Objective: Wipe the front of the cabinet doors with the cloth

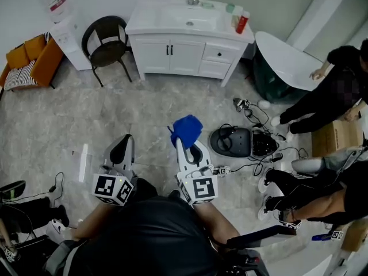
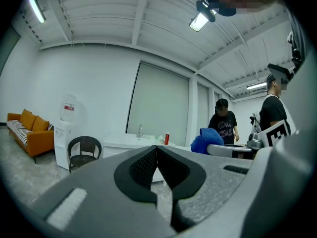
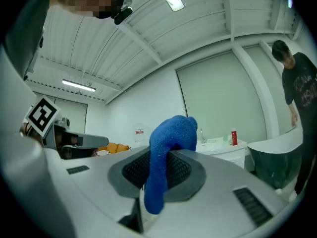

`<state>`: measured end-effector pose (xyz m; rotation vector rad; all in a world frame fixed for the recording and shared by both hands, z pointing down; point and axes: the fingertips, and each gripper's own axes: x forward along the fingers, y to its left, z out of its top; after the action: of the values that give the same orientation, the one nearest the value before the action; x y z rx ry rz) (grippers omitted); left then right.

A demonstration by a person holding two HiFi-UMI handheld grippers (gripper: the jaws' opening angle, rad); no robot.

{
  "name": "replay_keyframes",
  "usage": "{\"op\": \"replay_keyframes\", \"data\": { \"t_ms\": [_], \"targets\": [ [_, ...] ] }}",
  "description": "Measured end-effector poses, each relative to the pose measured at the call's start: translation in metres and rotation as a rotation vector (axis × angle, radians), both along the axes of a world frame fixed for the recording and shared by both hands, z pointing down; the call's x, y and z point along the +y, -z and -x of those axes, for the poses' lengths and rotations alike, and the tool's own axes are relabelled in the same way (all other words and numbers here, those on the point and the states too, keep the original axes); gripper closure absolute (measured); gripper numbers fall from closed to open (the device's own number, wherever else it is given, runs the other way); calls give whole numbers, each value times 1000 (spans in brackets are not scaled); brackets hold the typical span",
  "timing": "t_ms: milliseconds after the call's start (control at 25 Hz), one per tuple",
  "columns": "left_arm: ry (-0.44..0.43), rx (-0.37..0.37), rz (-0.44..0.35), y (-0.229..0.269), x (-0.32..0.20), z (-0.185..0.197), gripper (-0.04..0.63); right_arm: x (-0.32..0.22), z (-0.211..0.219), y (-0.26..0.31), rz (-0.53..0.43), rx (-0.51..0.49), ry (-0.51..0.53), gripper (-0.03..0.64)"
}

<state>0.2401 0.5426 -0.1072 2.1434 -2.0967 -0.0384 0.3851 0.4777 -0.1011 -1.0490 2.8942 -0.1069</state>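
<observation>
My head camera is looking steeply down past my chest at the floor. It is taking in my left gripper and right gripper close below, with the cabinet well off near the top edge. The left gripper's camera is sitting low and facing roughly level along the jaws, toward that cabinet from well away. The right gripper's camera is tilting upward and catching much of the ceiling. All three are sharing the cabinet and the cloth. Each gripper view is also catching the other gripper at its edge.
</observation>
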Motion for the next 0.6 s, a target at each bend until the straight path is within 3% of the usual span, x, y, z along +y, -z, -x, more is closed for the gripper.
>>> {"op": "replay_keyframes", "data": {
  "t_ms": [200, 320, 600],
  "targets": [
    [27, 18, 32, -11, -21, 13, 592, -31, 11, -13, 58, 11, 13, 565],
    [40, 53, 12, -15, -33, 34, 592, -43, 31, -23, 83, 18, 19, 565],
    [-27, 122, -24, -15, -102, 101, 592, -100, 97, -32, 124, 82, -37, 565]
  ]
}}
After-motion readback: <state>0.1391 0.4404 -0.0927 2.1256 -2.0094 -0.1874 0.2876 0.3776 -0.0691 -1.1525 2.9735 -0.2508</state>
